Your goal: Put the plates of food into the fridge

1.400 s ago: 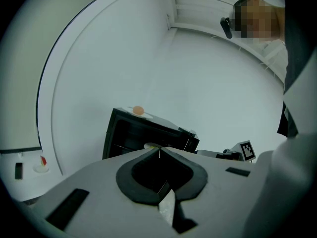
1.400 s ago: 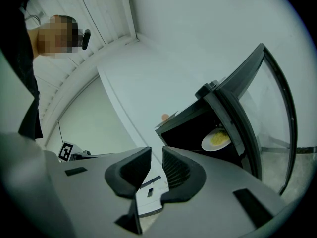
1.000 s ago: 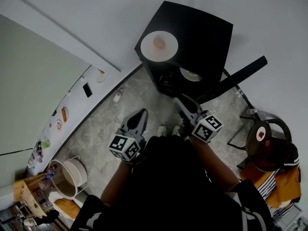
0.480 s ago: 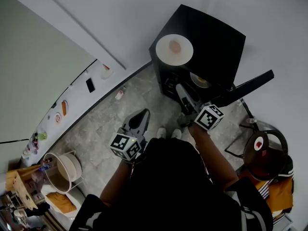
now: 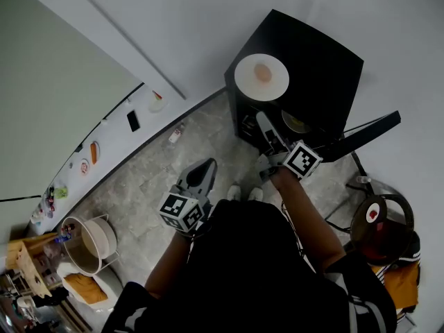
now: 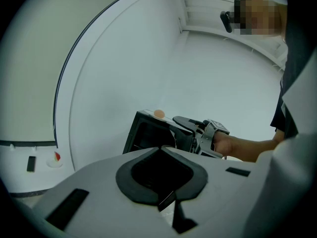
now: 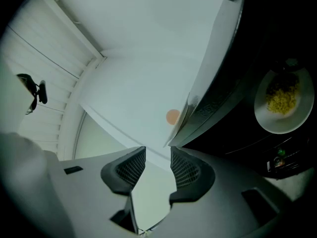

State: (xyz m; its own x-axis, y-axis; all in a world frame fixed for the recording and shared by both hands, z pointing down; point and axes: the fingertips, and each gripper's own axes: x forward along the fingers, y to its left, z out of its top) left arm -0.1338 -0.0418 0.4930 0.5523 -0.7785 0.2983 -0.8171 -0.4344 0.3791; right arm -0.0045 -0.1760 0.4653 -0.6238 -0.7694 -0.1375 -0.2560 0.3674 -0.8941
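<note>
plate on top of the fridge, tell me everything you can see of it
The plate is round and white, smooth like ceramic, with one small pinkish-orange piece of food near its middle. It lies flat on the top of the black fridge, toward the front corner above the open compartment, with its rim close to the edge. It rests only on the fridge top, and nothing but the food lies on it.

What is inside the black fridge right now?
A white plate of yellow food sits inside the fridge. The rest of the inside is dark, so anything else in there cannot be made out.
</note>
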